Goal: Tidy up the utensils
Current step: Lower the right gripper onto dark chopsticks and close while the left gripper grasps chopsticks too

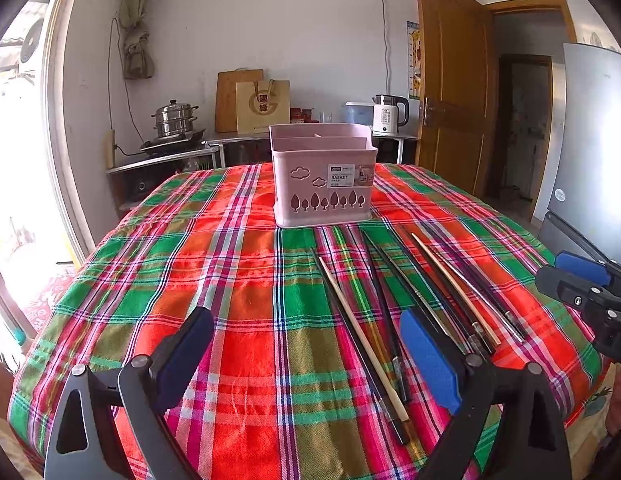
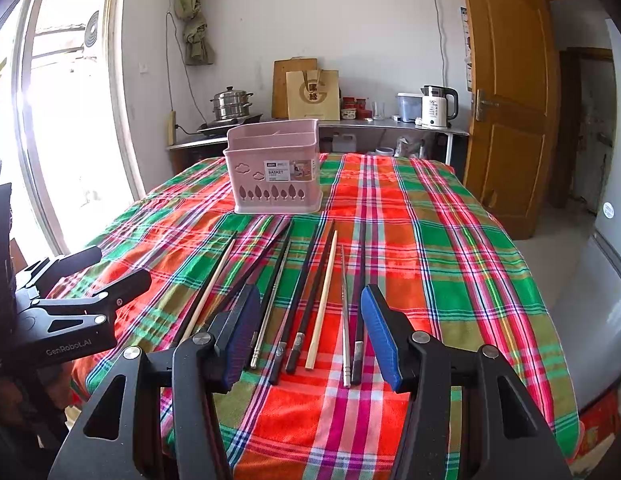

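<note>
a pink plastic utensil basket with tree and cloud cut-outs (image 2: 273,176) stands upright toward the far side of the table, on a red, green and pink plaid tablecloth (image 2: 450,264). its divided compartments face up and look empty, though the nearer ones are hidden by its wall. it seems set there as the destination, within reach of both arms

the loose chopsticks (image 2: 310,300) lie flat on the cloth between the basket and the grippers, fanned roughly side by side with their tips pointing at the basket. they are a mix: several black ones, two pale wooden ones (image 2: 321,300) and slim silver metal ones (image 2: 345,320). laid out apart like this, each can probably be picked singly, but some black ones lie touching, which could make a clean pinch harder

the right gripper (image 2: 306,336) hovers low over the thick ends of the chopsticks with its blue-padded fingers (image 2: 380,334) spread wide, straddling several sticks and gripping none; whether the pads touch the cloth cannot be told. it looks poised for a first pick

the left gripper (image 1: 306,344) is held above bare cloth to the left of the sticks, its jaws likewise wide apart and empty, its right pad just beside the nearest black stick

nothing appears sorted yet
</note>
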Action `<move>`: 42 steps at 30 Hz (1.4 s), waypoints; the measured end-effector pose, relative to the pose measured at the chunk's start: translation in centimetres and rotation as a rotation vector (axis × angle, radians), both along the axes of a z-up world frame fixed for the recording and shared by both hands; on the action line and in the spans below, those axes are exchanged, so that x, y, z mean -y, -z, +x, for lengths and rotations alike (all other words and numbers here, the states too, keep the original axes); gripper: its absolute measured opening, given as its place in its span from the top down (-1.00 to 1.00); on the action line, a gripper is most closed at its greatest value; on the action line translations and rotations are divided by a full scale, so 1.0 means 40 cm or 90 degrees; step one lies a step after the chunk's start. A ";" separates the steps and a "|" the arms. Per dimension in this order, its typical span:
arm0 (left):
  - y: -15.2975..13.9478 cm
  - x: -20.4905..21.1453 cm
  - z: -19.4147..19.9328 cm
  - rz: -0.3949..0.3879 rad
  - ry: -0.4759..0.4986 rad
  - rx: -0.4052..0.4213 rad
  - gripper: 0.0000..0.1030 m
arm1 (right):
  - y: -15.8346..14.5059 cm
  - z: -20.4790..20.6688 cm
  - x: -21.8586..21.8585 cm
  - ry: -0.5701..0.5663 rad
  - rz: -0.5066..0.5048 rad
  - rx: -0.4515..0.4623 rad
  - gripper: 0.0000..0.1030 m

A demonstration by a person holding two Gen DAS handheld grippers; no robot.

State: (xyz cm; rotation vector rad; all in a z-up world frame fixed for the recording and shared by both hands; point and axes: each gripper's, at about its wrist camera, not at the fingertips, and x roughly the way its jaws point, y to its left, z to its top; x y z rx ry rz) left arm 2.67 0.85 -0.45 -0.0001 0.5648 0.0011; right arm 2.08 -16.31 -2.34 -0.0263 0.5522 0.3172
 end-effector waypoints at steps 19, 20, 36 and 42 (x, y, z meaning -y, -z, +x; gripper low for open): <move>0.119 -0.046 0.254 -0.031 0.022 -0.195 -0.64 | 0.070 0.181 -0.090 -0.057 -0.038 -0.094 0.09; 0.127 -0.049 0.263 -0.042 0.022 -0.207 -0.64 | 0.075 0.193 -0.094 -0.059 -0.041 -0.101 0.19; 0.126 -0.060 0.308 -0.048 -0.001 -0.229 -0.38 | 0.109 0.298 -0.110 -0.059 -0.035 -0.159 0.50; 0.117 -0.058 0.349 -0.063 0.003 -0.227 -0.38 | 0.104 0.363 -0.108 -0.058 -0.029 -0.171 0.63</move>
